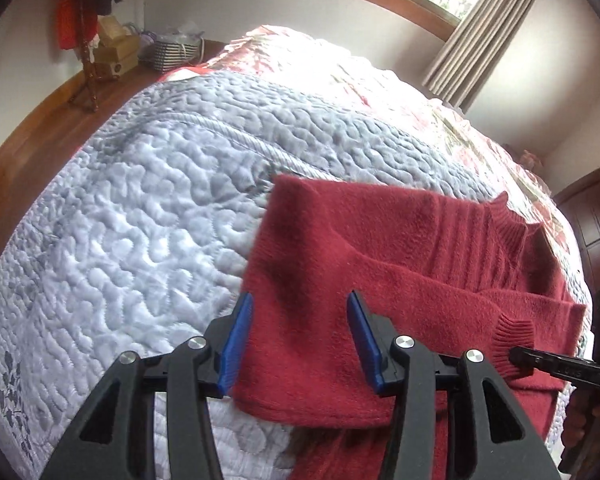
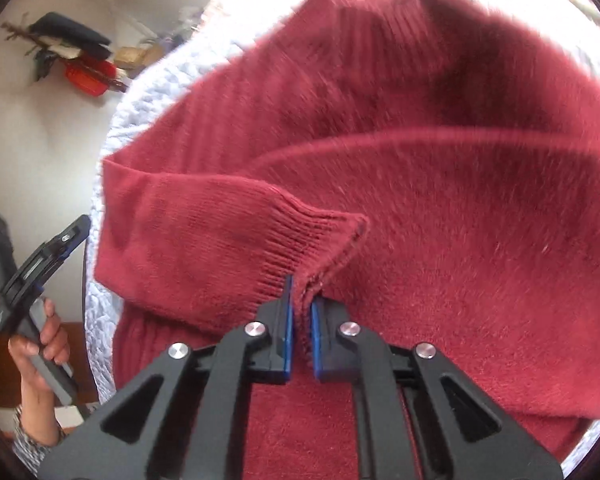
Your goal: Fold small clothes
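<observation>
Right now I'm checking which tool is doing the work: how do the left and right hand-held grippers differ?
The left hand-held gripper is open, its jaws spread wide over the sweater; the right hand-held gripper is shut on the sleeve cuff. The left holds nothing, while the right pinches the ribbed knit. Both have black frames with blue fingers.

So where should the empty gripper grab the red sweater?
Probably the bottom hem corner of the red sweater, coming in low from the quilt side. That edge lies free and flat right in front of the open left gripper, while the right gripper is already shut on the ribbed cuff.
</observation>
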Available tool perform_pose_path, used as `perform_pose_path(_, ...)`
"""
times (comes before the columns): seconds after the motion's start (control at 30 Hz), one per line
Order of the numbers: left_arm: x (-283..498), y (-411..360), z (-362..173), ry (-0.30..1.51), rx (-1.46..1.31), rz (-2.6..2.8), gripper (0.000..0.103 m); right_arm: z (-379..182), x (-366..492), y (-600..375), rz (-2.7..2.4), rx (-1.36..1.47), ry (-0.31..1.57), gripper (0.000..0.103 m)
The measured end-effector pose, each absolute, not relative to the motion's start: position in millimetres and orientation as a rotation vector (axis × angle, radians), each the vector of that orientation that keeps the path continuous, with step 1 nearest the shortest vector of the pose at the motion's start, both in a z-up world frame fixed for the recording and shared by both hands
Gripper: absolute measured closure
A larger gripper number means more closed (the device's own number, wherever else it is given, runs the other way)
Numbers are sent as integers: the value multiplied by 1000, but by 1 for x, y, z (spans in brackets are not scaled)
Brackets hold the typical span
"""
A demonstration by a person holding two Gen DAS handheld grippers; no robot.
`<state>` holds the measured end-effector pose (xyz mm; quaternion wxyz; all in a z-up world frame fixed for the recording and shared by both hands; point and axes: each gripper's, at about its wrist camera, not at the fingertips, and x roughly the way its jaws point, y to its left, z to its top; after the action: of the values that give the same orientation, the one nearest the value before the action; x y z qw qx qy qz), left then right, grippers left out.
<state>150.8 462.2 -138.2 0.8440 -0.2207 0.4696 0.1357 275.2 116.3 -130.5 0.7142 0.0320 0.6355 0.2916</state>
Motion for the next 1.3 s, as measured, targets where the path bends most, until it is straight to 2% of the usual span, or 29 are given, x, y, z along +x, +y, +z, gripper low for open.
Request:
perform_pose_path(0.17,155,478,-139,987,-511,318,54,-83,273,85,692,128,1282,97)
perform_pose_path(0.37,173,453,-148,1014,-486,272,54,-52,276,28,604,108,1199,97)
perform_pose_path(0.53,196,428,-162,1059,-457,227,54,-62,278,-17,506,136,1214,97)
perform_pose_path(0.7,223,405,-179,1116,-371,208,53,-100,280,-37,458,132,1281,96)
perform_pose_path(0.87,236,395,-187,1159,-329,213,52,-127,280,-47,412,94,1329,81)
perform_pose_path(0.9,236,395,-183,1146,-339,200,49,-125,282,-51,425,126,1323,77)
perform_pose_path(0.93,237,396,-178,1132,-338,198,47,-122,284,-55,435,153,1315,66)
perform_pose_path(1.0,240,396,-174,1122,-306,215,46,-120,292,-62,428,183,1299,61)
perform_pose_path(1.07,248,392,-176,1136,-265,223,46,-126,303,-66,427,212,1311,68)
perform_pose_path(1.1,251,390,-178,1141,-251,227,46,-129,308,-67,436,235,1324,87)
perform_pose_path(1.13,253,387,-180,1145,-240,232,46,-132,312,-67,448,247,1334,96)
perform_pose_path(1.3,258,379,-186,1140,-200,253,45,-119,311,-68,469,223,1258,97)
